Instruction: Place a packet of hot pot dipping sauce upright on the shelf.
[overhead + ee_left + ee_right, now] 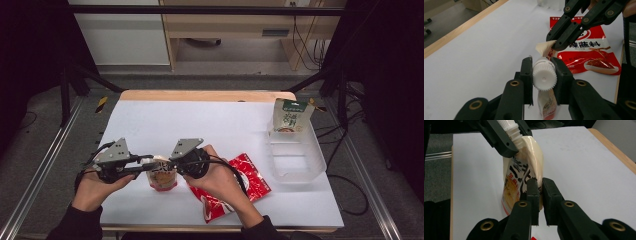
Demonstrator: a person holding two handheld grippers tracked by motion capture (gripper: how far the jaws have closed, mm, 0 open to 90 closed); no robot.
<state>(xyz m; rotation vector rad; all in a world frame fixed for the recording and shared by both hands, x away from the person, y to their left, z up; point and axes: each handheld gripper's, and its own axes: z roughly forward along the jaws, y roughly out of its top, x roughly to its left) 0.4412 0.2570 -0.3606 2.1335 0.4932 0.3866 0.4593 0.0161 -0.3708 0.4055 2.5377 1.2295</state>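
Left gripper: jaws clamped on the white ribbed cap of a spouted pouch, upright on the white table. Right gripper: jaws nearly together, apparently pinching the pouch's side edge, beside a red sachet.

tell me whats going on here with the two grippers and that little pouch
A person works at a white table with a gripper in each hand. The left gripper is shut on the white ribbed cap of a small spouted pouch, while the right gripper pinches the pouch's side edge, holding it upright. It may be about to be unscrewed. A red sachet lies flat beside them, and a clear bin at the right holds a green-topped packet.
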